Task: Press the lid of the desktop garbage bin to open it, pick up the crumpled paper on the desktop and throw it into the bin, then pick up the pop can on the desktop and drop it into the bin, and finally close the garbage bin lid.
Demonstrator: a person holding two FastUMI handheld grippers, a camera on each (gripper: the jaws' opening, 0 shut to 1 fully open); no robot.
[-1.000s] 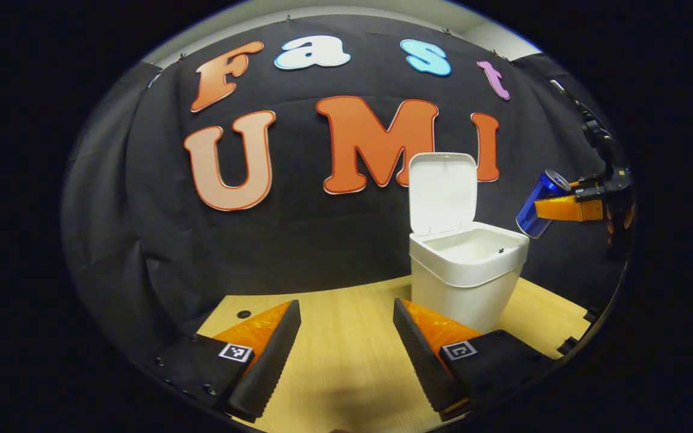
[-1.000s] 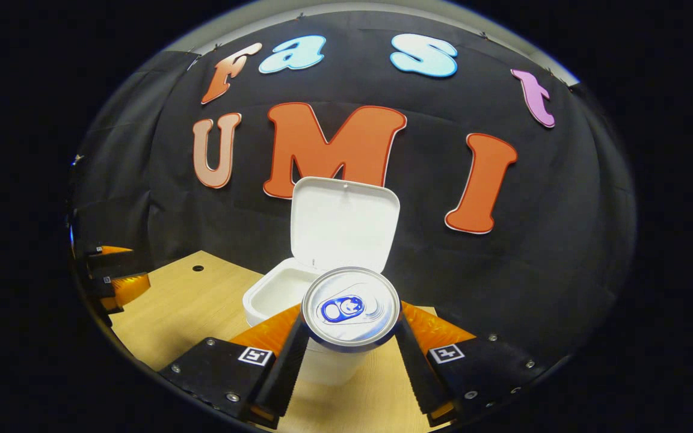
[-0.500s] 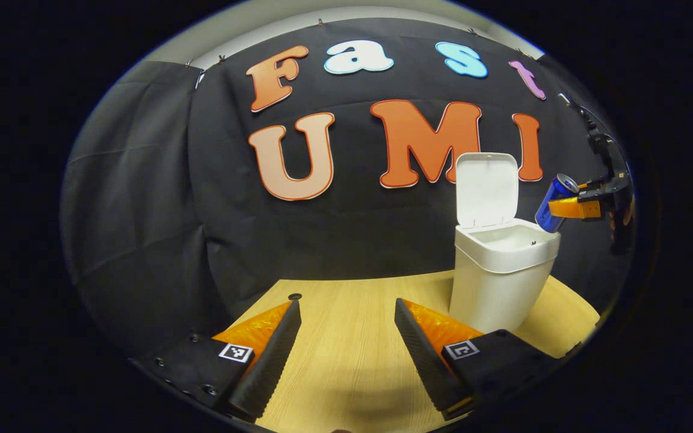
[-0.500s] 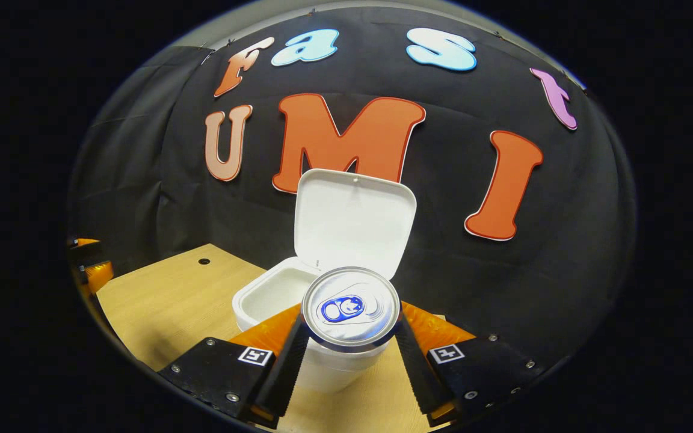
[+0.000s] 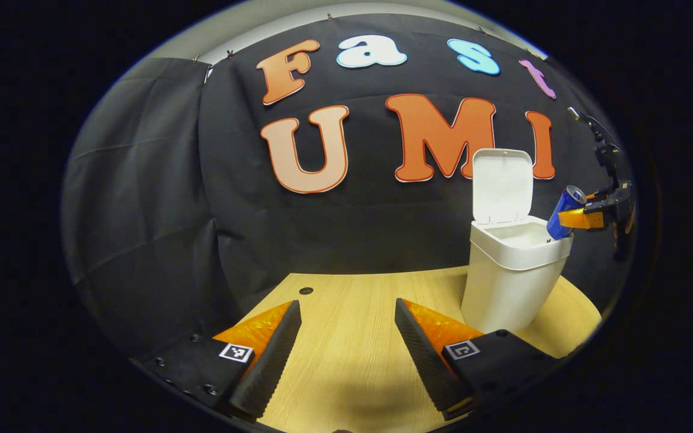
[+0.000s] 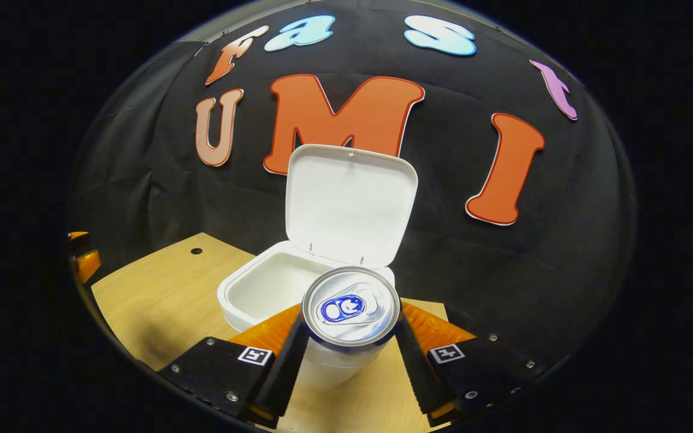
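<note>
A white desktop bin (image 5: 512, 282) stands on the wooden table with its lid (image 5: 502, 185) raised upright. In the right gripper view the bin (image 6: 274, 288) is close, its inside looks white and its contents are hidden. My right gripper (image 6: 349, 355) is shut on a blue pop can (image 6: 351, 308), whose silver top faces the camera. In the left gripper view that can (image 5: 565, 212) hangs tilted over the bin's right rim, held by the right gripper (image 5: 575, 218). My left gripper (image 5: 346, 355) is open over bare table, left of the bin.
The wooden table (image 5: 352, 337) has a small round hole (image 5: 305, 290) near its back left corner. Black cloth closes off the back and left of the booth. The table's far edge runs close behind the bin.
The right gripper has carried the can closer to the bin, now over its rim. The left gripper has swung leftward, so the bin sits further right in its view.
</note>
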